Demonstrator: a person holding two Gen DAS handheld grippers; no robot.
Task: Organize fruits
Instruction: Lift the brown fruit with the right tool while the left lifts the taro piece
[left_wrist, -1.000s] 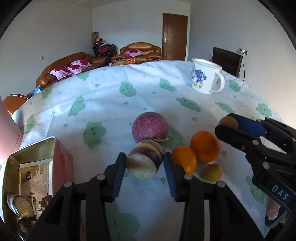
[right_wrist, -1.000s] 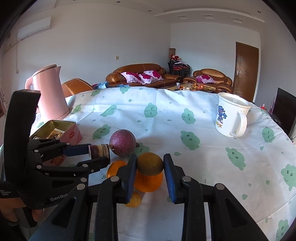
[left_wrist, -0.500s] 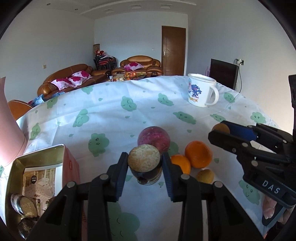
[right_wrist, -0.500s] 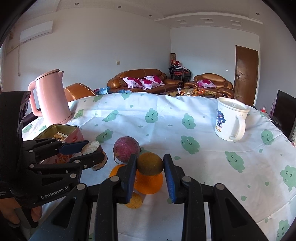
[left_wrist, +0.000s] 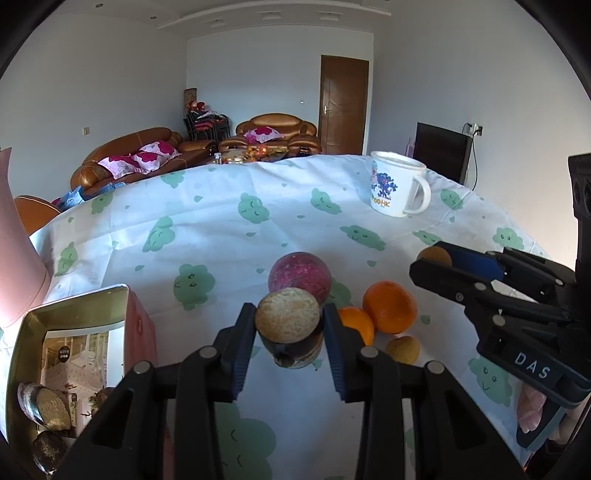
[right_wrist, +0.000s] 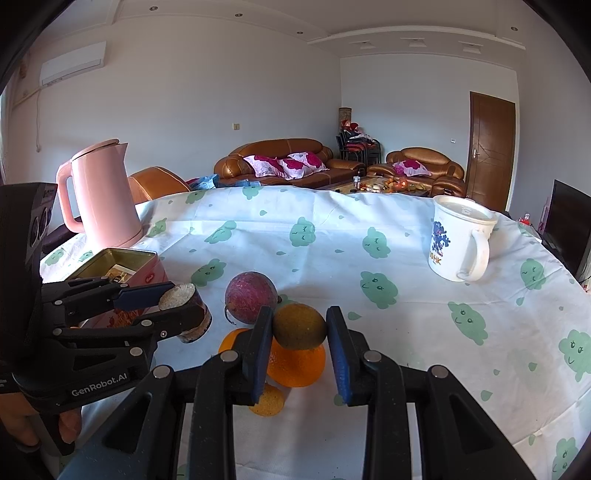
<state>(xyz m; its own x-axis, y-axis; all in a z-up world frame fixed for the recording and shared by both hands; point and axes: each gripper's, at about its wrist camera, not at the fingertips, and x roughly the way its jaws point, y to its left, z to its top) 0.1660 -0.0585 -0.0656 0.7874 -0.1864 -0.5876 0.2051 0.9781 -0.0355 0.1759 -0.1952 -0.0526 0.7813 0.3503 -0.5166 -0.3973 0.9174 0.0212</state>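
The left tool (left_wrist: 288, 332) clamped a halved passion fruit (left_wrist: 288, 326), pale cut face up, above the table (left_wrist: 229, 206). To its left an open tin (left_wrist: 74, 306) stood beside a pink kettle (right_wrist: 101, 195), with more halved fruit (left_wrist: 46, 404) lying inside at the near end. Just behind the held half sat a whole purple passion fruit (left_wrist: 300, 273) on the cloud-print cloth. Right of that, two oranges (left_wrist: 389, 306) touched each other, and a small yellow-brown fruit (left_wrist: 402, 349) lay just in front of them. Farther right, the right tool (right_wrist: 299, 332) gripped a round brownish-green fruit (right_wrist: 300, 326) between its blue pads, raised over the oranges; seen from the left wrist, only a sliver of that fruit (left_wrist: 436, 254) showed past the fingers. A white mug (right_wrist: 460, 240) with a blue print stood well apart near the far right of the table. Brown sofas lined the room behind.
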